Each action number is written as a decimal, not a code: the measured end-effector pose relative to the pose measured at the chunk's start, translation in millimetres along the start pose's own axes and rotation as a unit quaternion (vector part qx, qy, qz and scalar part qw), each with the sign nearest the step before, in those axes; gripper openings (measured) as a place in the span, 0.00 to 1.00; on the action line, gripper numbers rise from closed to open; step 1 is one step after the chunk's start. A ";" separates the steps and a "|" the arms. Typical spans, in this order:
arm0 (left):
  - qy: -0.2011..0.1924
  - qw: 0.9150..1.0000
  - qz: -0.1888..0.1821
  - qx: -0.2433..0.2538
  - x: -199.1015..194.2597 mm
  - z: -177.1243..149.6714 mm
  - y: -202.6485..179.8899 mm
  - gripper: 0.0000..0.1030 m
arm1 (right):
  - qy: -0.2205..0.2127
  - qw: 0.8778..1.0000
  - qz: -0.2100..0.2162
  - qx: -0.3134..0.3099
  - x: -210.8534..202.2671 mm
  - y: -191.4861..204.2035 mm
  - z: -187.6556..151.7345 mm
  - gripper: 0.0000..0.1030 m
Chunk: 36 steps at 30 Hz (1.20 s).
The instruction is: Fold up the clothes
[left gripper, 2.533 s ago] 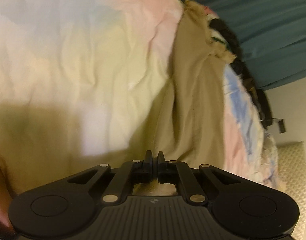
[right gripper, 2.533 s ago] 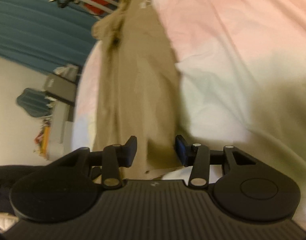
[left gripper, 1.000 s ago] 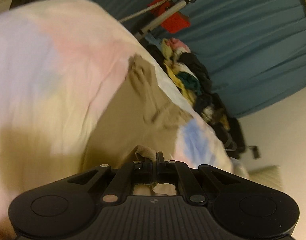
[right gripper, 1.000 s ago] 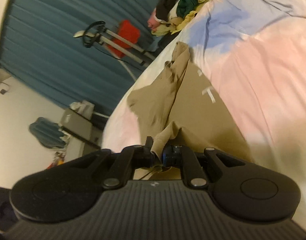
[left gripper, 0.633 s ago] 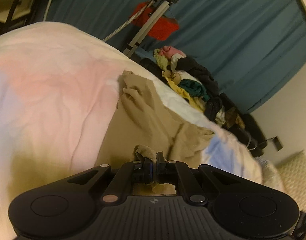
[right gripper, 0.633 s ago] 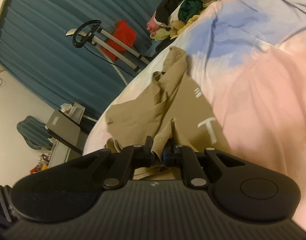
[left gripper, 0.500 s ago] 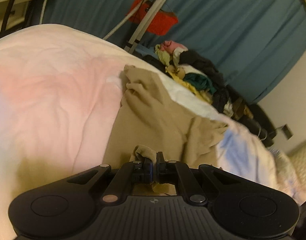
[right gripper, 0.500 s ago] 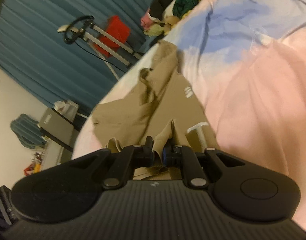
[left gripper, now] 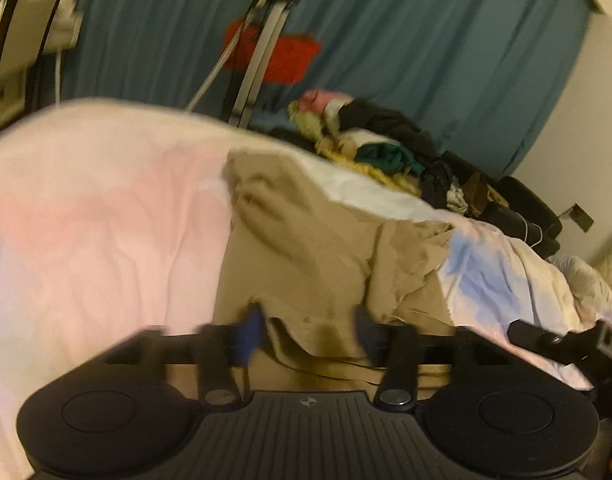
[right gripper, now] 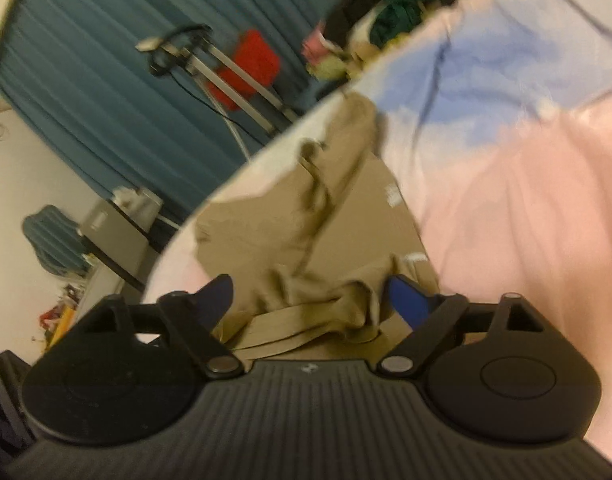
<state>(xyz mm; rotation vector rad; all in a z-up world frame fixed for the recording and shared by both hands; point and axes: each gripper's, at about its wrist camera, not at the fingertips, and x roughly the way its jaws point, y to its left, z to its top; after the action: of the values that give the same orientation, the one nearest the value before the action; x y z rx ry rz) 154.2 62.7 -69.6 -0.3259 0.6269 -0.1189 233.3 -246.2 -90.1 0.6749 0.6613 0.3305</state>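
Lying lengthwise away from both cameras, tan garment [left gripper: 306, 264] on pastel bedsheet [left gripper: 98, 232].

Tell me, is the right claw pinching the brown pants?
Apart. In the right wrist view the right claw stands wide open, with gaps between both fingers and the brown pants lying bunched between them.

I am working in a bedroom of someone's home. Under me spreads a bed with a pastel duvet [left gripper: 86, 216] in pink, blue and white. Along its far edge sits a heap of unsorted laundry [left gripper: 378, 148]. Teal curtains [left gripper: 426, 40] cover the wall behind, with a folding metal stand [right gripper: 222, 76] and something red [right gripper: 250, 68] before them. To one side I see a cluttered side table [right gripper: 114, 228] against a plain white wall [right gripper: 14, 184].
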 end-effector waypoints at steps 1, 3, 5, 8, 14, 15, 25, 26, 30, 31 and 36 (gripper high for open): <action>-0.008 1.000 0.001 0.016 -6.9 -1.0 -4.8 0.74 | -0.004 1.000 0.004 -0.010 -8.3 4.2 -0.9 0.84; -0.018 0.999 0.004 0.042 -19.5 -4.0 -13.6 0.79 | -0.013 0.999 0.007 -0.030 -24.1 10.6 -6.8 0.84; -0.021 0.998 0.007 0.059 -28.6 -8.4 -20.3 0.79 | -0.025 0.998 0.007 -0.051 -38.7 16.5 -14.2 0.85; -0.012 0.997 0.014 0.078 -33.7 -17.2 -26.0 0.82 | -0.032 0.995 -0.006 -0.099 -45.4 26.6 -27.0 0.83; 0.019 0.991 0.049 0.121 -9.4 -37.5 -26.2 0.82 | -0.005 0.985 -0.041 -0.168 -26.3 31.6 -45.2 0.42; 0.025 0.990 0.055 0.128 -5.2 -40.9 -26.2 0.82 | 0.002 0.984 -0.048 -0.171 -21.1 29.5 -47.2 0.34; 0.038 0.984 0.099 0.142 34.1 -51.4 -13.3 0.87 | 0.022 0.980 -0.107 -0.169 16.5 6.1 -49.6 0.20; 0.036 0.985 0.101 0.137 34.7 -49.7 -11.2 0.87 | 0.014 0.979 -0.118 -0.168 18.2 3.6 -47.6 0.20; 0.010 0.985 0.128 0.115 33.0 -39.7 -0.7 0.87 | -0.023 0.976 -0.154 -0.150 19.3 -11.4 -36.1 0.20; 0.002 0.985 0.134 0.112 32.5 -36.9 2.2 0.87 | -0.030 0.977 -0.159 -0.142 18.1 -14.6 -32.7 0.21; -0.017 0.987 0.127 0.095 21.8 -27.4 4.4 0.87 | -0.069 0.977 -0.158 -0.128 2.5 -13.3 -21.7 0.25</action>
<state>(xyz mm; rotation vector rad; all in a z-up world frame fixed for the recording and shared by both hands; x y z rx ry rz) 155.5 55.1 -104.1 -0.0621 0.6120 0.0707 221.8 -244.7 -113.0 0.3364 0.5696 0.0703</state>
